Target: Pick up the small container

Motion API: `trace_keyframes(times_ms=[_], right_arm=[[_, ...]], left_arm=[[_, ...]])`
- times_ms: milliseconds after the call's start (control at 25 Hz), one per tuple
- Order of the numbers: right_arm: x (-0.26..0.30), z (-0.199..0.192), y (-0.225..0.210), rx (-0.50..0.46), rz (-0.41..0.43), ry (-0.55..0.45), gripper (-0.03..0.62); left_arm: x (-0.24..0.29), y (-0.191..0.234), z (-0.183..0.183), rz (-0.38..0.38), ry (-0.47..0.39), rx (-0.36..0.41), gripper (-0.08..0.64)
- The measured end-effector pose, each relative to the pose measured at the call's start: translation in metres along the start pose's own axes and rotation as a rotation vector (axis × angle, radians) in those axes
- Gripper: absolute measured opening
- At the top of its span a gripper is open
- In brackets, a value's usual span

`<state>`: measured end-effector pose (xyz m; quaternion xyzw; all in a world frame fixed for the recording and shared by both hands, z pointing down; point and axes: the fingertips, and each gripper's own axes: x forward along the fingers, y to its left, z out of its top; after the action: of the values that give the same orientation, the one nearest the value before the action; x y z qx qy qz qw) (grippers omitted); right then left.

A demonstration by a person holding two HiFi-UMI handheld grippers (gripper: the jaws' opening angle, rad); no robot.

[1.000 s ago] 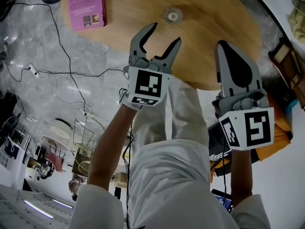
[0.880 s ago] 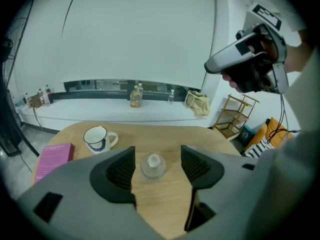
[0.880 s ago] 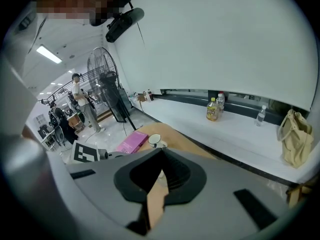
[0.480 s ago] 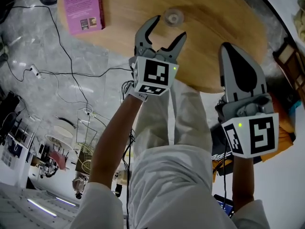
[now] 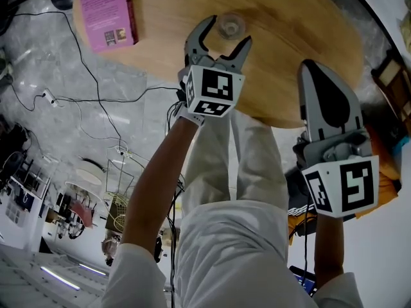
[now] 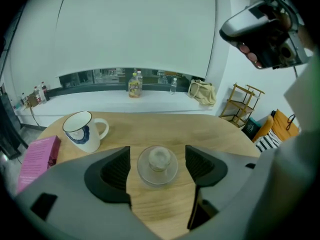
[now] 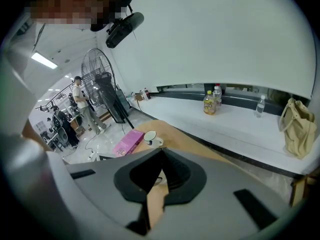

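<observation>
The small container (image 5: 230, 25) is a clear round jar with a knobbed lid, standing on the round wooden table (image 5: 289, 31). My left gripper (image 5: 228, 33) reaches over the table with its jaws opening. In the left gripper view the container (image 6: 157, 165) stands between the two pads, with a gap on each side and nothing touching it. My right gripper (image 5: 313, 69) hangs at the table's near right edge, jaws together and empty; its own view shows the right gripper (image 7: 161, 154) with the pads meeting.
A pink book (image 5: 106, 13) lies at the table's left end, and a white mug (image 6: 82, 131) with a blue mark stands left of the container. Cables (image 5: 83, 95) trail over the grey floor. A wire basket (image 5: 119, 197) stands lower left.
My left gripper has moved forward over the table and its jaws have spread wider, so the container now stands between them. The right gripper has barely moved.
</observation>
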<state>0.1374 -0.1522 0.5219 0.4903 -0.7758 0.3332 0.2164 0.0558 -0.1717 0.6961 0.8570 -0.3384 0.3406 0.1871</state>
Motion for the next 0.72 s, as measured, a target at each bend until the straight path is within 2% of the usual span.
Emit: trace_keyframes(times_ms=[480, 720], right_arm=[[-0.002, 0.013, -0.013, 0.068, 0.023, -0.093, 0.008], [-0.001, 0.01, -0.014, 0.084, 0.025, -0.082, 0.008]], left_arm=[[0.037, -0.001, -0.021, 0.007, 0.055, 0.068, 0.339], [0.052, 0.002, -0.025, -0.012, 0.04, 0.004, 0.341]])
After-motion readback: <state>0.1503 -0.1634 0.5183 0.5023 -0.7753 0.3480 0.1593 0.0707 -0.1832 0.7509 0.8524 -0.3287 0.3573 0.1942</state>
